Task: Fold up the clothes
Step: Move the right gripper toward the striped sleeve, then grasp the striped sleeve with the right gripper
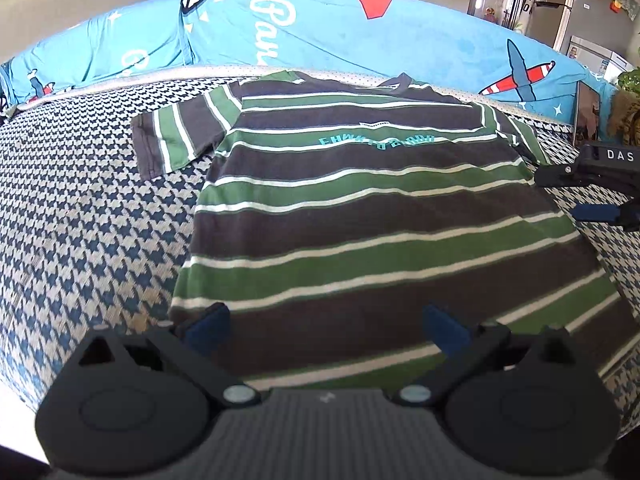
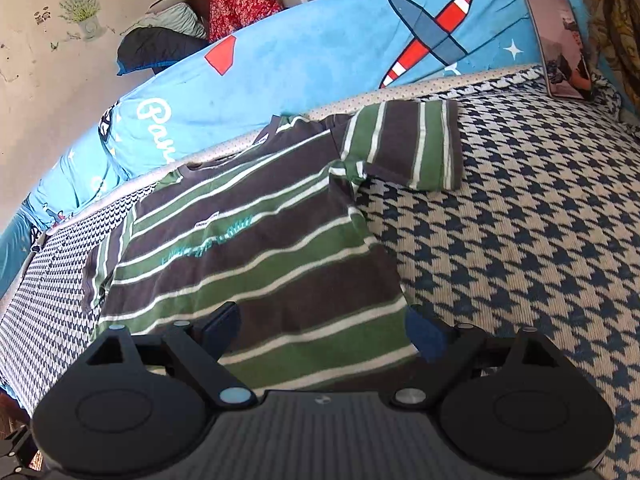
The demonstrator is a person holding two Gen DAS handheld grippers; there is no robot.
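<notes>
- Houndstooth bed cover [image 2: 520,240], the landmark, blue and cream.
- Blue airplane-print quilt [image 2: 320,60] along its far edge.
- Phone [image 2: 560,44] propped at its far right corner.
- Red floral cloth [image 2: 240,0] beyond the quilt.

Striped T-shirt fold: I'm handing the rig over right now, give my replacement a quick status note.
Left gripper: open, empty, over the hem.
Right gripper: open, empty, above the shirt's lower edge.
Striped T-shirt: spread face up on the houndstooth cover, collar toward the blue airplane bedding. Both sleeves lie out to the sides.
Done: shirt laid out; no fold visible yet.
Left: fold in the sleeves and sides, then fold the body.
</notes>
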